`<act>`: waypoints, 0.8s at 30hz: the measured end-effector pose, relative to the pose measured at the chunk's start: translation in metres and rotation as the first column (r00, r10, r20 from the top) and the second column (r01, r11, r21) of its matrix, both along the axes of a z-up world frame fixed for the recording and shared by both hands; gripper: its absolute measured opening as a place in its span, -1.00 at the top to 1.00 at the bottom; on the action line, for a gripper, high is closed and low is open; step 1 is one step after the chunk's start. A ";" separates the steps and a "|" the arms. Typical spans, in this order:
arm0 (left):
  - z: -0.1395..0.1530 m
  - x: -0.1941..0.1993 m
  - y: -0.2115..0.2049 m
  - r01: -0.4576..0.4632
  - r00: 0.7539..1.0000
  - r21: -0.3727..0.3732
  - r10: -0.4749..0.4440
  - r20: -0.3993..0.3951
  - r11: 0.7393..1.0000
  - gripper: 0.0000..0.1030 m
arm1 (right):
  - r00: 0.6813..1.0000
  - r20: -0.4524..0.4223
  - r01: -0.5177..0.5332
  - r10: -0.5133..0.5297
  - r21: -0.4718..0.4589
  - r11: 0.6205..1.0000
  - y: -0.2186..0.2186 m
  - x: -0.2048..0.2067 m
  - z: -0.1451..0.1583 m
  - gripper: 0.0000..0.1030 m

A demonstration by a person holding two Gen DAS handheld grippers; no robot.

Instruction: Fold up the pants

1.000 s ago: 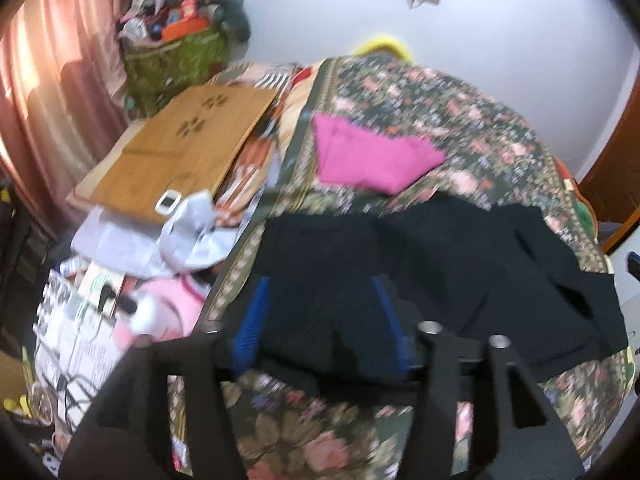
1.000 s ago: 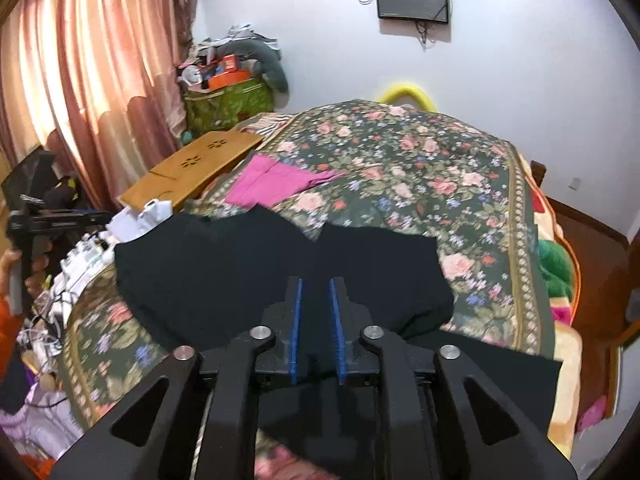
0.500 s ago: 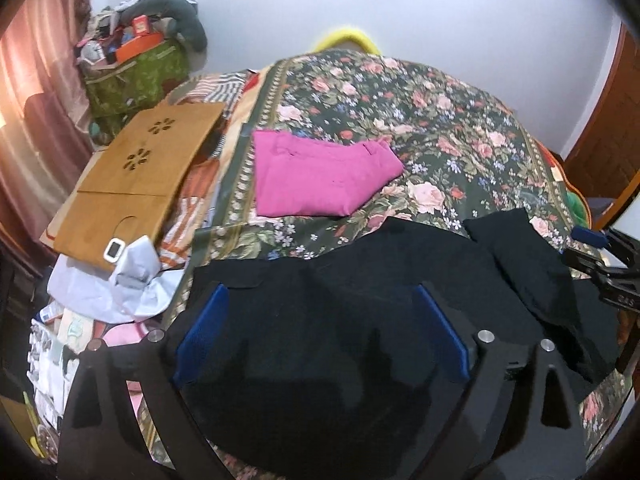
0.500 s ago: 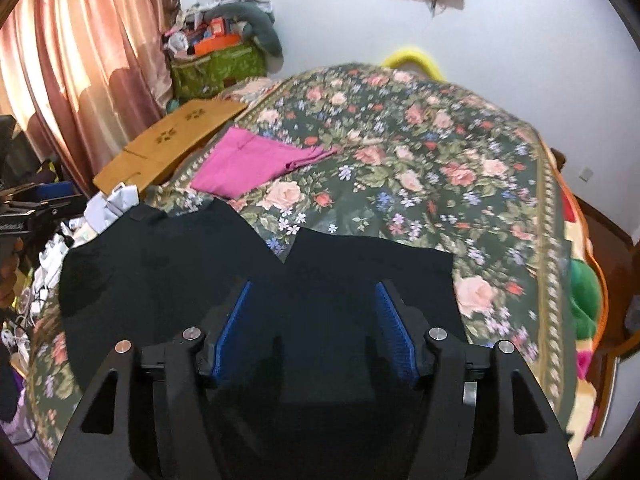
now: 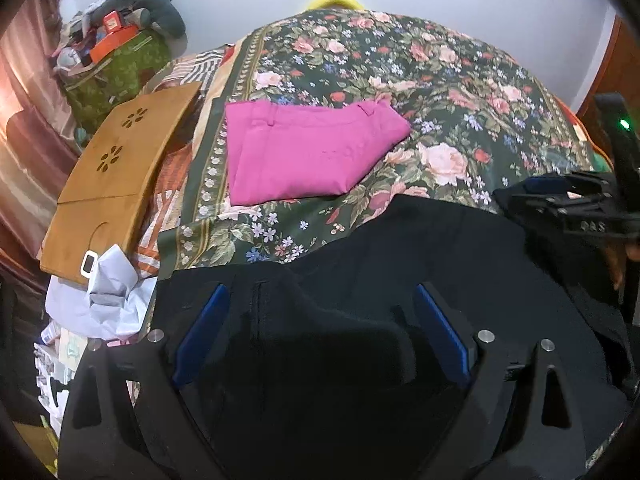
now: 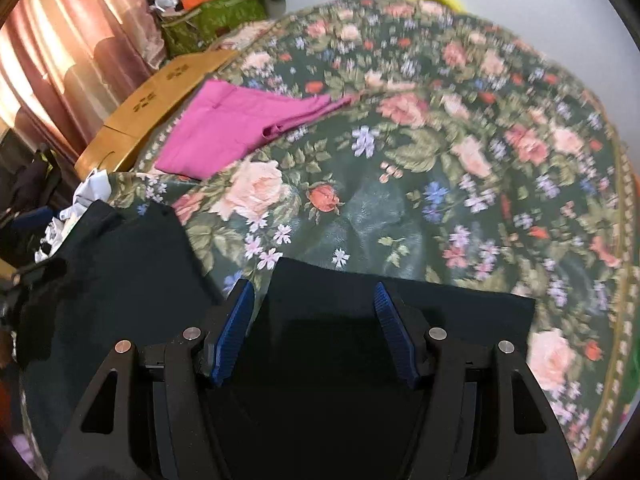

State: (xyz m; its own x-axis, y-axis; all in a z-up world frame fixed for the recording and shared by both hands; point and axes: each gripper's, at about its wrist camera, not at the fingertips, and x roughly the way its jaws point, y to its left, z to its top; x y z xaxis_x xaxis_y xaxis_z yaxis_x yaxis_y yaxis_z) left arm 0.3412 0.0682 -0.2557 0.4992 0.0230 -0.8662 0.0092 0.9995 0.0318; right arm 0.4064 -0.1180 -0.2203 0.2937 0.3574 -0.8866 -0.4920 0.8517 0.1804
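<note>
Floral bedspread; black pants lying flat, dark, creased. Left gripper, right gripper both spread, pinching nothing.

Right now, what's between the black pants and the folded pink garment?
Only bare floral bedspread. The left wrist view shows nothing lying between the black pants and the pink garment.

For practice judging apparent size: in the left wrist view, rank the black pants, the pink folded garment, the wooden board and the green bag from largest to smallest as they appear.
1. black pants, though nearest the camera
2. pink folded garment
3. wooden board
4. green bag, farthest away, so least certain
</note>
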 end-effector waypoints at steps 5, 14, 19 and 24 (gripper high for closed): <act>-0.007 0.001 -0.008 0.029 0.999 0.016 -0.029 -0.014 0.999 -0.81 | 0.999 0.027 -0.016 0.018 -0.048 0.999 0.008 -0.003 -0.011 0.05; -0.009 -0.002 -0.028 0.070 0.997 0.037 -0.069 -0.039 0.997 -0.81 | 0.998 0.065 -0.004 0.009 -0.073 0.997 -0.003 -0.001 -0.007 0.84; 0.000 -0.008 -0.047 0.107 0.993 0.029 -0.106 -0.045 0.994 -0.81 | 0.991 0.109 0.068 -0.073 0.049 0.996 -0.031 -0.010 0.030 0.85; 0.009 -0.016 -0.080 0.171 0.985 0.034 -0.169 -0.045 0.985 -0.81 | 0.965 0.217 0.126 -0.149 0.115 0.985 -0.084 -0.036 0.091 0.85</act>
